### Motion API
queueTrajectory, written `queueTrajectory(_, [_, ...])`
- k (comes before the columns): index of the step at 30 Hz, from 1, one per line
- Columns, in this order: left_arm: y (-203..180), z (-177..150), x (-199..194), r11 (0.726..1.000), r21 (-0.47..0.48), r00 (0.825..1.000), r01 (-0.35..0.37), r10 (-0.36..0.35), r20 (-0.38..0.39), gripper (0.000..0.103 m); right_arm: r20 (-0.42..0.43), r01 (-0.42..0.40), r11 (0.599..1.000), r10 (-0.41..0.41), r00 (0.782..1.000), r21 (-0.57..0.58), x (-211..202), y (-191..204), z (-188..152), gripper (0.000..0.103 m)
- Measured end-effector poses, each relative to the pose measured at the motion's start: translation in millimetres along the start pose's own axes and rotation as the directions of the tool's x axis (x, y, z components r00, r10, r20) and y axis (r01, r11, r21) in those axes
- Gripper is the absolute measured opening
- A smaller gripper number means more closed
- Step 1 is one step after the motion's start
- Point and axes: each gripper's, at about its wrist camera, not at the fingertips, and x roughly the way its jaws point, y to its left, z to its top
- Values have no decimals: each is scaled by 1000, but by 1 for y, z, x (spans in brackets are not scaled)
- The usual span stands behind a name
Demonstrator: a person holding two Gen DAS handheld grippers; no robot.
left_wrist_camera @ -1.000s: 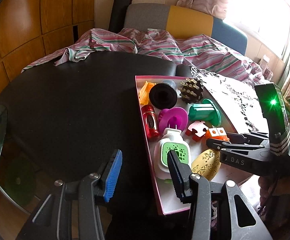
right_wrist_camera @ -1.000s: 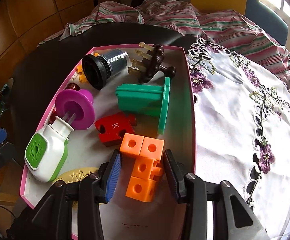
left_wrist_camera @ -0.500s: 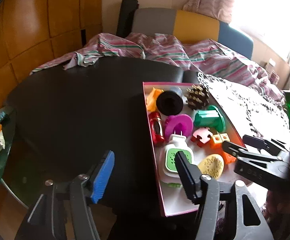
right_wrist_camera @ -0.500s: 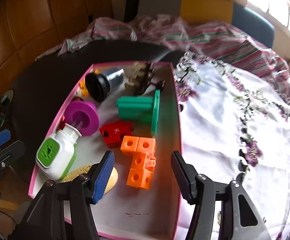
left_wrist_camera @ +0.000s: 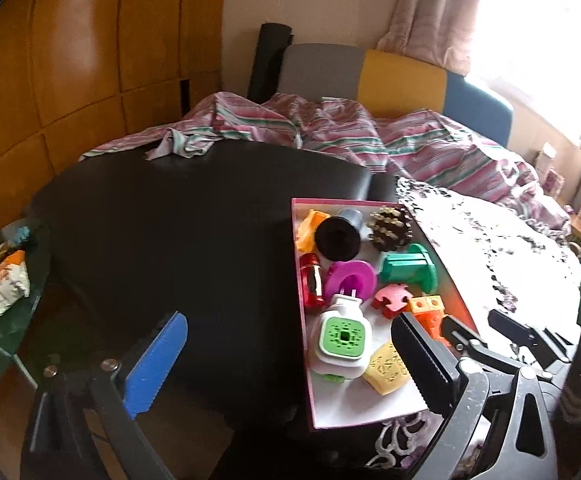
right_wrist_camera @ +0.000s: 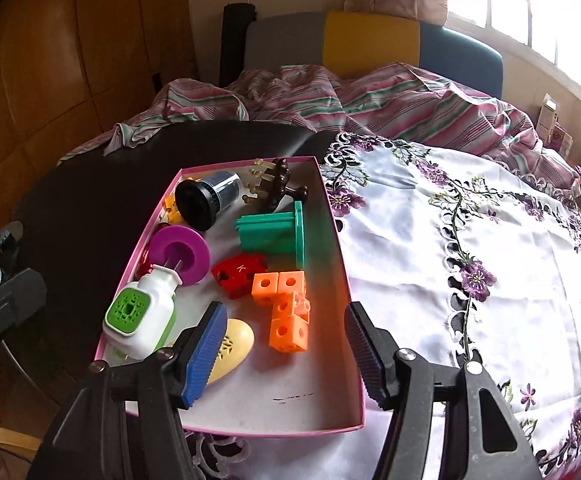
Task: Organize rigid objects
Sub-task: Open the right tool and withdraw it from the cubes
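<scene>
The right gripper (right_wrist_camera: pixel 286 354) hangs with its jaws spread wide and nothing between them, above the near end of the pink box (right_wrist_camera: pixel 340 256). Just ahead of it at 12 o'clock, the orange cube cluster (right_wrist_camera: pixel 286 308) lies on the white box floor: an L-shape whose long axis runs from 12 to 6 o'clock, with a short arm pointing toward 9 o'clock at its far end. The red puzzle piece (right_wrist_camera: pixel 239 274) touches that arm at 10 o'clock. The green spool (right_wrist_camera: pixel 272 232) lies on its side beyond, its axis across the view and its flange toward 3 o'clock. The white-and-green plug (right_wrist_camera: pixel 140 316) lies at 9 o'clock, prongs pointing at the purple disc (right_wrist_camera: pixel 178 248). The left gripper (left_wrist_camera: pixel 290 360) is likewise spread wide and empty, straddling the box's left wall, beside the black table (left_wrist_camera: pixel 170 220).
</scene>
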Motion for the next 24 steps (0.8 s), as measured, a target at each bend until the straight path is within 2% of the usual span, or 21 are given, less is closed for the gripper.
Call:
queueTrajectory(11, [3, -1, -14, 1000, -23, 999, 21, -20, 42, 103, 47, 15, 1000, -15, 999, 11, -14, -2, 6, 62])
queueTrajectory(24, [3, -3, -15, 999, -30, 998, -17, 18, 53, 102, 58, 9, 1000, -9, 998, -6, -17, 4, 7, 62])
